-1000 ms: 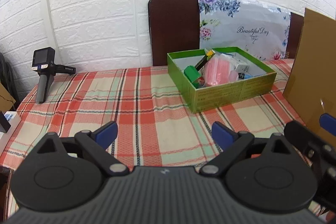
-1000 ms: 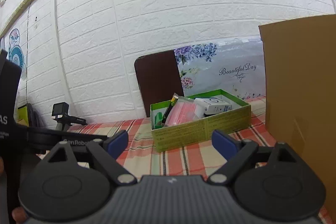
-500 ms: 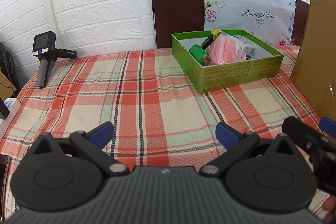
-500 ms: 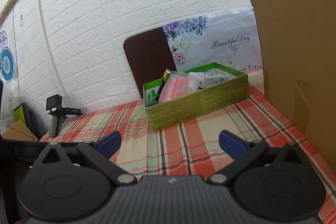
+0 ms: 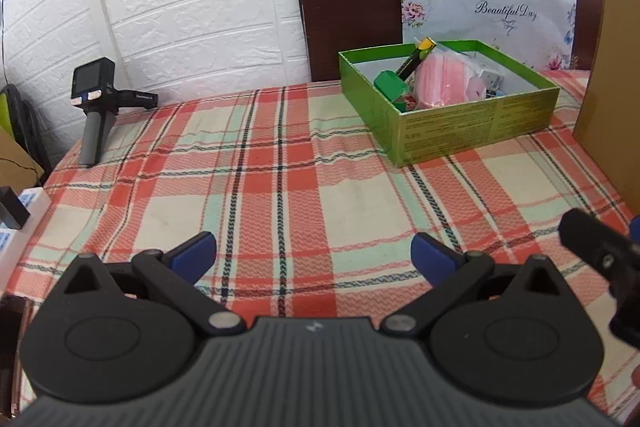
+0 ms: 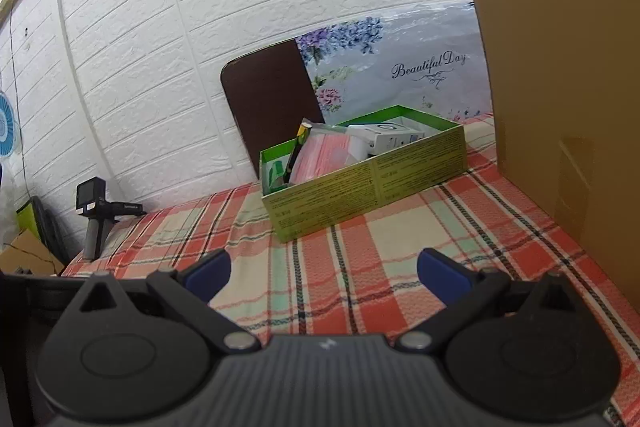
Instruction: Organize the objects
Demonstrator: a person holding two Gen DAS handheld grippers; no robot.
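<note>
Though wide apart, both fingers (image 5: 192,254) (image 6: 440,274) empty.

Right tongs (image 6: 324,273) gape empty over plaid tablecloth (image 6: 400,227), green box (image 6: 372,183) beyond.

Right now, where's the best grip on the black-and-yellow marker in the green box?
Probably its upper end: the black-and-yellow marker leans tilted against the pink pack, its yellow tip rising above the green box rim while its lower end is buried among the contents. Come from above, across the shaft. Both the left tongs and right tongs are open and empty.
</note>
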